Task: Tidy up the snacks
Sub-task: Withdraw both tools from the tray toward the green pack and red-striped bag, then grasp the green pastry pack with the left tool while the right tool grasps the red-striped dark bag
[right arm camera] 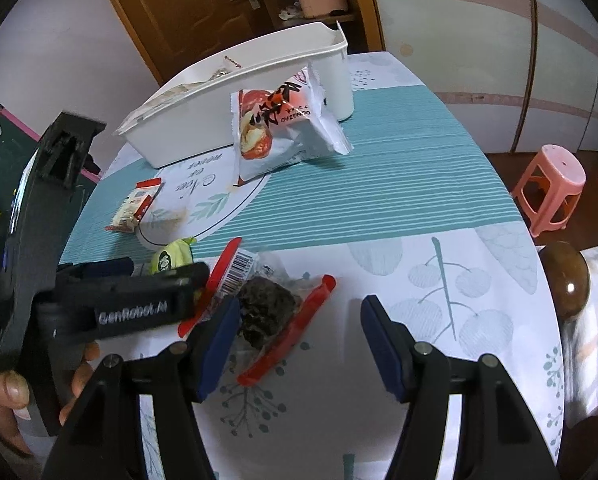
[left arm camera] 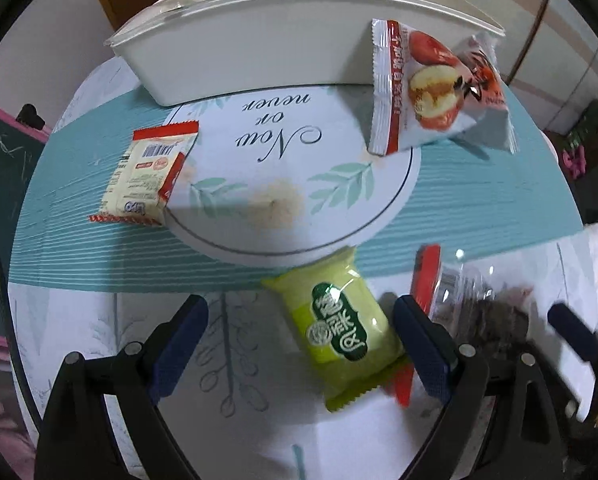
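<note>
Both jaws gape with nothing between them: the left hand-held gripper (left arm camera: 299, 344) straddles a green snack packet (left arm camera: 339, 328) on the table (right arm camera: 379, 200), the right hand-held gripper (right arm camera: 295, 344) beside a clear dark-filled packet (right arm camera: 267, 308). A red-and-white packet (left arm camera: 427, 88) leans on the white bin (left arm camera: 259, 52); the bin's contents are mostly hidden.

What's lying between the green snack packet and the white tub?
In the left wrist view, only bare round placemat separates the green snack packet from the white plastic tub.
</note>
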`<state>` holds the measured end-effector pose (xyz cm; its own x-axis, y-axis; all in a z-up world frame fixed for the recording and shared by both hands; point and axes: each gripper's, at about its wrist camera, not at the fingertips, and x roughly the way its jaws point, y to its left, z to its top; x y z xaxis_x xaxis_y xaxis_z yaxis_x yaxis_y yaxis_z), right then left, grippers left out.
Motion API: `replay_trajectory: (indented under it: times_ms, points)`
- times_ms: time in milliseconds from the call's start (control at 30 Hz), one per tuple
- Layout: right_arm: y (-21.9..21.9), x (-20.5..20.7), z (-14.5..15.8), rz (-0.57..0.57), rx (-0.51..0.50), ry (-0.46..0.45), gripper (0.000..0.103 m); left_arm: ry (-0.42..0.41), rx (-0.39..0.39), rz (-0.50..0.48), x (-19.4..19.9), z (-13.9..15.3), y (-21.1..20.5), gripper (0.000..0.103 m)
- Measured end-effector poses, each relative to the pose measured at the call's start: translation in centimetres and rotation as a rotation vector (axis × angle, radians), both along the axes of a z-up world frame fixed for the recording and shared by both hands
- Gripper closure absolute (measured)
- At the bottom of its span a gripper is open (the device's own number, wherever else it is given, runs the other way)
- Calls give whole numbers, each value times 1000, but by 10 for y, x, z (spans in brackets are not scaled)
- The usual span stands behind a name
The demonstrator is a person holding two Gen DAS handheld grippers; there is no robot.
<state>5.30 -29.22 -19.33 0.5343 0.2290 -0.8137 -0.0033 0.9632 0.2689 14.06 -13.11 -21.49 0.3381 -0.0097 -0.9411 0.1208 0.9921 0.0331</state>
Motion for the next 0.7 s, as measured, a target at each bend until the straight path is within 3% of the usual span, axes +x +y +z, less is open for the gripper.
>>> replay_trajectory:
  times_ms: [133,567,700]
  points:
    - [0,1,0,32,10,-16,39,29,-47,-1,-10,-1,15,10]
    - [15,8,-10,269,-36,-33,31,-1,-53,-65,-9,-9,50,14]
    - [27,8,-14,351,-98,-38,24,-11,-55,-97,-2,-2,45,22]
